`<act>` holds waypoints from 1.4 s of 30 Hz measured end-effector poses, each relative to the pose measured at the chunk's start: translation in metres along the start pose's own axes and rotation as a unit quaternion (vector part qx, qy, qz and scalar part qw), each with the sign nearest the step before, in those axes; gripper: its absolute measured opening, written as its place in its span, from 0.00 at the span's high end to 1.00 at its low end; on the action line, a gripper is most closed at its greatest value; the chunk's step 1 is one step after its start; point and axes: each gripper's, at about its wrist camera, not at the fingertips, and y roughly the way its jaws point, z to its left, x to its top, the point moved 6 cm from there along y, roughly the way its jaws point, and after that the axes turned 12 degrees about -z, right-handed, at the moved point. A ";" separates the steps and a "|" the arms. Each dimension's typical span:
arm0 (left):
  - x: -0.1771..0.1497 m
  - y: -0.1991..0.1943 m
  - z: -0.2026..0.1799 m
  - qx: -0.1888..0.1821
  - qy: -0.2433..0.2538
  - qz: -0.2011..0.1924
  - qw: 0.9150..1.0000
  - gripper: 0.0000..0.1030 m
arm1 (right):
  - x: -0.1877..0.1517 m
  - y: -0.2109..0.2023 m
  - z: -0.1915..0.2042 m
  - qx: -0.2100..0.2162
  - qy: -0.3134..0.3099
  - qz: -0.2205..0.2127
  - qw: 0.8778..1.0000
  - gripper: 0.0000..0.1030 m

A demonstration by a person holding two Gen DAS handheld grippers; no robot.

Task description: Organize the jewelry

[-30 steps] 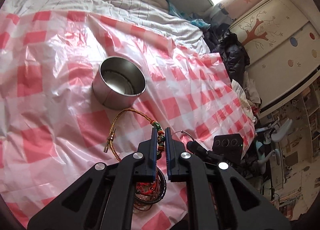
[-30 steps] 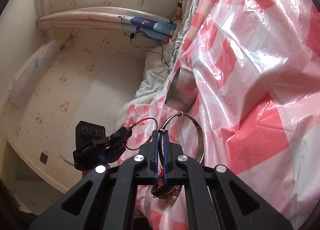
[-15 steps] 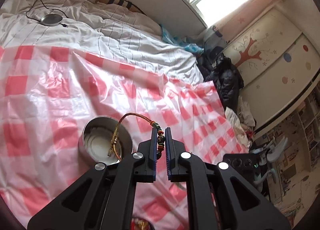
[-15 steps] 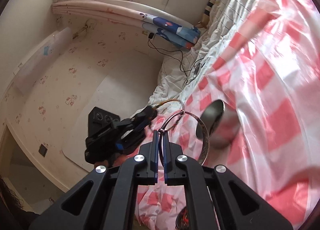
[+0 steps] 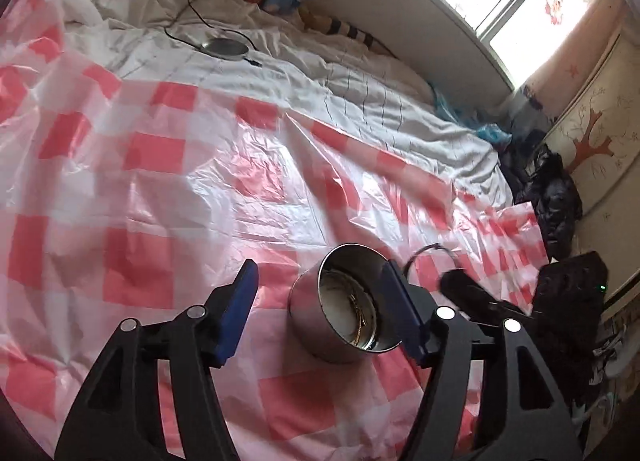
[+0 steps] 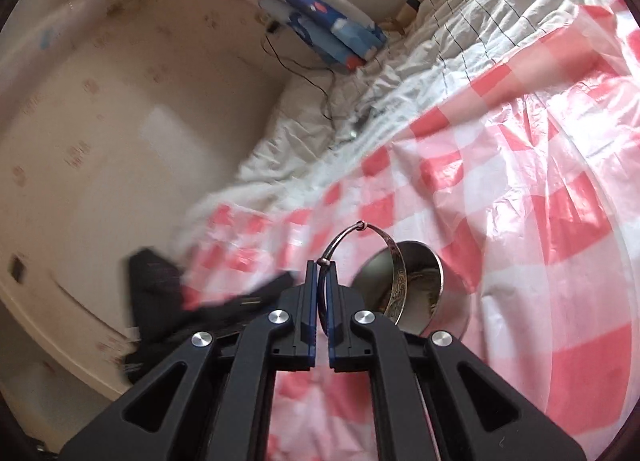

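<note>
A round steel tin [image 5: 308,313] stands on the red-and-white checked plastic sheet [image 5: 160,189] spread over the bed. A gold cord bracelet [image 5: 357,319] lies inside it. My left gripper [image 5: 320,273] hangs just above the tin with its jaws opening, nothing between the blue pads. My right gripper [image 6: 321,269] is shut on a silver bangle [image 6: 398,281], which stands up from the fingertips in front of the tin [image 6: 436,281]. In the left wrist view the right gripper [image 5: 460,285] shows blurred to the right of the tin, with the bangle's thin loop [image 5: 434,249] above it.
White quilt [image 5: 360,101] covers the bed beyond the sheet, with a round disc on a cable [image 5: 226,47] lying on it. Dark clothes [image 5: 556,197] pile up at the bed's right edge by a wardrobe [image 5: 600,149]. A wall [image 6: 120,121] runs along the far side.
My left gripper carried the gold cord bracelet over the tin and opened; the bracelet now lies in the tin. My right gripper rose with the bangle and came close to the tin.
</note>
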 end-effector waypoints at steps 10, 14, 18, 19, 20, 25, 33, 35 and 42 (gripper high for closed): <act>-0.056 -0.044 0.006 0.012 -0.016 0.027 0.999 0.30 | -0.015 -0.034 0.012 -0.052 -0.035 -0.033 0.997 0.44; -0.086 -0.058 -0.009 0.006 0.007 0.049 0.999 0.27 | -0.039 -0.097 0.027 -0.069 -0.053 -0.080 0.993 0.22; -0.114 -0.075 -0.016 0.006 0.002 0.059 0.998 0.23 | -0.084 -0.145 0.014 -0.107 -0.038 -0.094 0.989 0.18; -0.120 -0.078 -0.017 0.004 0.005 0.061 0.998 0.23 | -0.096 -0.153 0.010 -0.116 -0.036 -0.094 0.988 0.18; -0.126 -0.082 -0.019 0.002 0.010 0.064 0.998 0.23 | -0.103 -0.158 0.008 -0.124 -0.040 -0.094 0.987 0.16; -0.135 -0.091 -0.017 0.002 0.025 0.067 0.997 0.23 | -0.139 -0.171 -0.001 -0.161 -0.071 -0.069 0.982 0.10; -0.139 -0.076 -0.010 -0.004 0.011 0.093 0.996 0.23 | -0.164 -0.168 -0.018 -0.157 -0.070 -0.080 0.982 0.07; -0.139 -0.074 -0.016 -0.002 0.037 0.088 0.995 0.23 | -0.167 -0.165 -0.018 -0.166 -0.087 -0.074 0.980 0.07; -0.149 -0.068 -0.045 0.015 0.180 0.083 0.980 0.59 | -0.169 -0.163 -0.018 -0.164 -0.092 -0.075 0.979 0.07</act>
